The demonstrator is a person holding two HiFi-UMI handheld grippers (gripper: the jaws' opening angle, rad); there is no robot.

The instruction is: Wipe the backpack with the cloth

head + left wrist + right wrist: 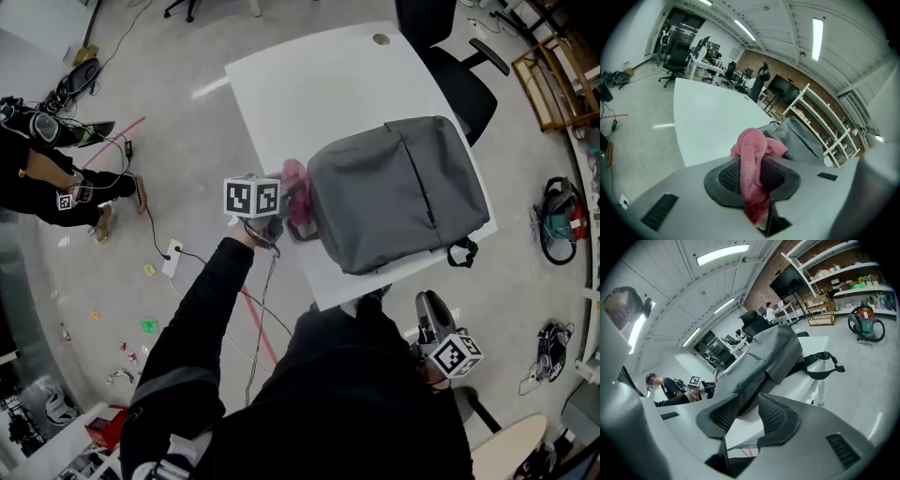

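A grey backpack (394,192) lies flat on the white table (309,84), its straps hanging over the right edge. My left gripper (284,212) is at the backpack's left side, shut on a pink cloth (295,192). In the left gripper view the cloth (752,154) bunches up between the pads (729,176), with the backpack (799,138) just beyond. My right gripper (431,314) hangs off the table, below its near edge, by my body. Its jaws (743,413) stand open with nothing between them, pointing at the backpack (764,357) from a distance.
A black office chair (450,56) stands at the table's far side. A person (47,178) sits on the floor at the left among cables. A vacuum cleaner (561,220) and a wooden rack (553,80) are on the right.
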